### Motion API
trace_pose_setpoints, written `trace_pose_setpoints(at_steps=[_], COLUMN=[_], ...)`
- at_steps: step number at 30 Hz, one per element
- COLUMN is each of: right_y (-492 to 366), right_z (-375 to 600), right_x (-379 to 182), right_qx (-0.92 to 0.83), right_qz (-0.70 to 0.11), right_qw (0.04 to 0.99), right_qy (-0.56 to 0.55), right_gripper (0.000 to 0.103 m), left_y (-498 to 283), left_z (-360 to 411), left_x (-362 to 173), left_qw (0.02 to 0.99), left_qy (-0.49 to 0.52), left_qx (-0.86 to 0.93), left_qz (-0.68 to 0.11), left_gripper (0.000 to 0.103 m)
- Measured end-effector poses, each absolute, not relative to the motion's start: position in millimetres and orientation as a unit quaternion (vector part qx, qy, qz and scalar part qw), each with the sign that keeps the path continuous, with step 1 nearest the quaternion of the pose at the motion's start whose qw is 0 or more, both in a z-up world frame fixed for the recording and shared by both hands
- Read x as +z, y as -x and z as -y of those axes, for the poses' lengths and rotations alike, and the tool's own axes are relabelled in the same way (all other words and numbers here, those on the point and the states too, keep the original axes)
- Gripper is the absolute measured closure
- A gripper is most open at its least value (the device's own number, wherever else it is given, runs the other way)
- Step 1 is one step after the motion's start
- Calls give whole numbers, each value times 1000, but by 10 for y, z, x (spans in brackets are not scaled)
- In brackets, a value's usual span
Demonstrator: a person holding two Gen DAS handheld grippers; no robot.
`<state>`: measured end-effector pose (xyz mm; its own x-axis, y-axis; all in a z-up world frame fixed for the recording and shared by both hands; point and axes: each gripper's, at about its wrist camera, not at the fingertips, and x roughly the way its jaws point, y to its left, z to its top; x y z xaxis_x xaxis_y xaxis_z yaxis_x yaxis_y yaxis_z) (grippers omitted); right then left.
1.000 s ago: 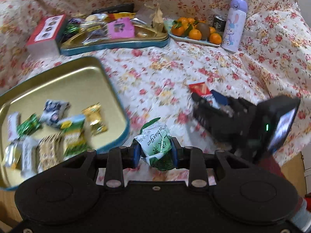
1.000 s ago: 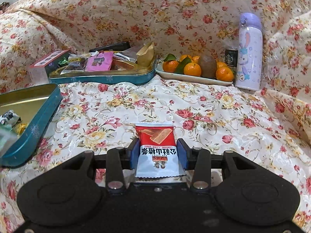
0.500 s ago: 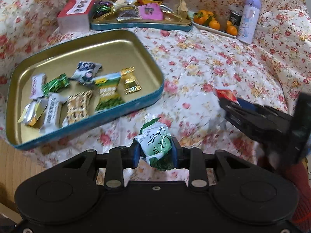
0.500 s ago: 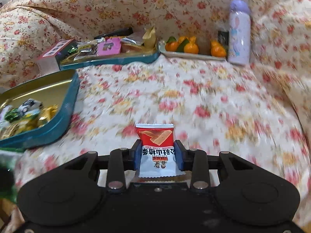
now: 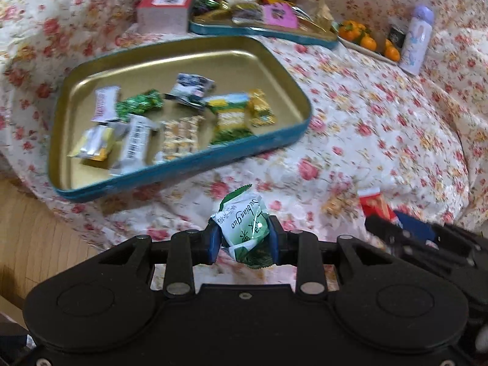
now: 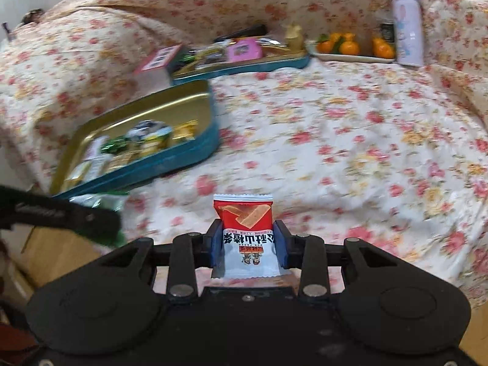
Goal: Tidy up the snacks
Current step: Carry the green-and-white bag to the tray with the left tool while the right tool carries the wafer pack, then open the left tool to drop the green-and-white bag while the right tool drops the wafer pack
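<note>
The left gripper (image 5: 243, 240) pinches a green-white snack packet (image 5: 244, 228); the right gripper (image 6: 247, 243) pinches a red-white wafer packet (image 6: 245, 231). Each should release only over the gold, blue-rimmed tin tray (image 5: 274, 70), upper left.

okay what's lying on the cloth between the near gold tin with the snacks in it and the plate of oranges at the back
Nothing: in the right wrist view, only bare floral cloth runs from the near tin to the orange plate. The second tin sits off to the left.
</note>
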<state>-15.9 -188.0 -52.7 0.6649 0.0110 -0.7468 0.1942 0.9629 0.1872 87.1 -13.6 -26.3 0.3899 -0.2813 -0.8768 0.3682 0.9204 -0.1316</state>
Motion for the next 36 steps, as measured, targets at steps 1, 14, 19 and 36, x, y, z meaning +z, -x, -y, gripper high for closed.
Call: trace_pose_setpoints(at_steps=[1,14,19,36], right_y=[151,-203,-370,-1151], right_z=[1846,1321,1181,870], right_x=[-508,-285,-202,-158], right_qx=[-42,37,48,42], right_qz=[-408,-405,-397,-383], right_qw=[903,904,909,920], right_qy=[-129,-129,-120,-78], right_gripper=[66,66,66,66], left_y=[-894,-1438,-1731,-2261], left_z=[87,-597,-726,-837], left_x=[-243,59,122,-260], left_qw=[836,876,888,876], left_qy=[-39,-30,-38,-4], left_qx=[-191,-124,-101,-93], left_qz=[-514,-466,-447,-473], left_gripper=[64,63,63,63])
